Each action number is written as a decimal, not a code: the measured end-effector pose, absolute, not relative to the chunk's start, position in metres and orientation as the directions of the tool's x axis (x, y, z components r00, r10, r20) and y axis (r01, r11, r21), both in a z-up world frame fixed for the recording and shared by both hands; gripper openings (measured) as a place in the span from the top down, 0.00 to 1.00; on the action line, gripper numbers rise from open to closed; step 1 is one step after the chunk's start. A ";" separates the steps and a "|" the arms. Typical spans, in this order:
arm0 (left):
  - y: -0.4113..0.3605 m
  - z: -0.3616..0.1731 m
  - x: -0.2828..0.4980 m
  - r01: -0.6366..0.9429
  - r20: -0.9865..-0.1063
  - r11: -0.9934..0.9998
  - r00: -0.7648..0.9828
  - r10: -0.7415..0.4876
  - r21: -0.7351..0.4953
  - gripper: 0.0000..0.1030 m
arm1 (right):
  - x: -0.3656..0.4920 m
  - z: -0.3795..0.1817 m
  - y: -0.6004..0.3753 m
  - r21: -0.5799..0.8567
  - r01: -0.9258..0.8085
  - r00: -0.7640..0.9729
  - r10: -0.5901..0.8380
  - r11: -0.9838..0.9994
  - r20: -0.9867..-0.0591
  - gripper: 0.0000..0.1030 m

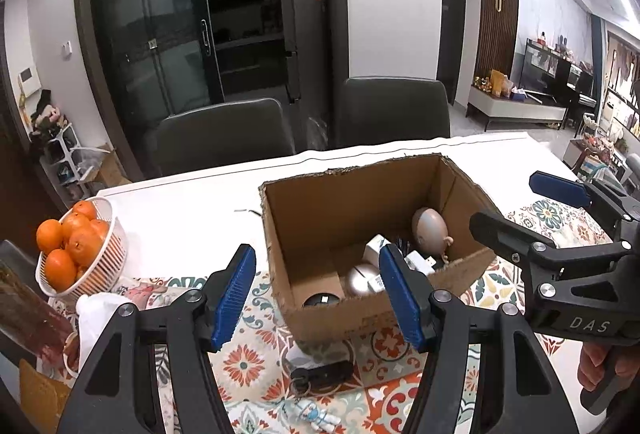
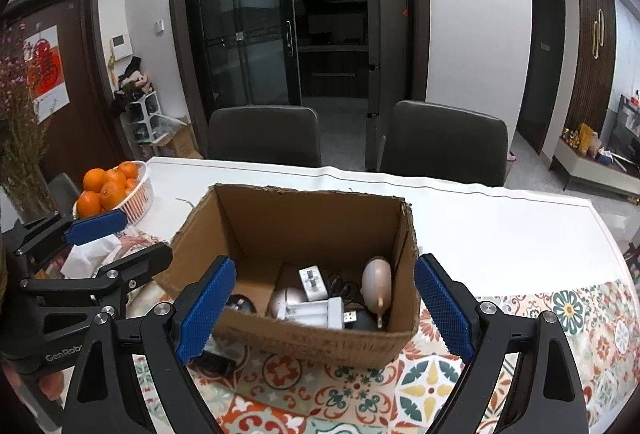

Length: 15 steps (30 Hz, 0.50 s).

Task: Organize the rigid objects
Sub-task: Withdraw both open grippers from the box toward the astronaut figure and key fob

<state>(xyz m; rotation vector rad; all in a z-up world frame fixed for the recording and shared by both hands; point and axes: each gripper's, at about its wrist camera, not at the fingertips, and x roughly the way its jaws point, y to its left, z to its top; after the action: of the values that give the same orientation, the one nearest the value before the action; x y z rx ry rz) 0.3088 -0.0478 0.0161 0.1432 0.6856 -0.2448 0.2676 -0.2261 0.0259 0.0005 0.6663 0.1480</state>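
An open cardboard box (image 1: pixel 352 320) (image 2: pixel 320 344) stands on the patterned mat. It holds a silver egg-shaped item (image 1: pixel 428 230) (image 2: pixel 376 284), white plug adapters (image 1: pixel 378 246) (image 2: pixel 316 312), a silver rounded piece (image 1: pixel 360 280) and a black round piece (image 1: pixel 320 300). My left gripper (image 1: pixel 320 298) (image 2: pixel 120 244) hovers before the box's near wall, open, nothing between its blue pads. My right gripper (image 2: pixel 324 314) (image 1: pixel 534 210) is held at the box's right side, open wide and empty. A black key fob (image 1: pixel 324 372) and a small astronaut charm (image 1: pixel 316 414) lie on the mat in front of the box.
A white basket of oranges (image 1: pixel 80 246) (image 2: pixel 116 190) sits at the table's left, with a crumpled white bag (image 1: pixel 100 314) near it. Two dark chairs (image 2: pixel 264 134) stand behind the white table (image 2: pixel 500 234). A dried-flower vase (image 2: pixel 20 138) is far left.
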 end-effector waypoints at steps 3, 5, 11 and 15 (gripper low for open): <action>-0.043 0.015 0.296 0.270 -0.632 0.961 0.754 -0.175 0.056 0.39 | 0.258 0.025 -0.221 0.046 -0.135 0.781 0.135 0.990 -0.610 0.11; -0.041 0.014 0.289 0.271 -0.629 0.961 0.757 -0.175 0.058 0.39 | 0.251 0.023 -0.218 0.051 -0.140 0.778 0.142 0.989 -0.611 0.11; -0.030 0.007 0.272 0.268 -0.624 0.961 0.763 -0.170 0.065 0.39 | 0.234 0.016 -0.208 0.056 -0.151 0.779 0.154 0.987 -0.608 0.11; -0.021 0.000 0.260 0.267 -0.624 0.961 0.763 -0.170 0.064 0.39 | 0.226 0.010 -0.200 0.073 -0.162 0.773 0.173 0.984 -0.611 0.11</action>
<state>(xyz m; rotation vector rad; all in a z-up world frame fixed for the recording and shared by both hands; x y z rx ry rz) 0.2604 -0.0213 0.0002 0.1529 0.6621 -0.2388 0.2257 -0.2001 0.0104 0.0164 0.6634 0.1816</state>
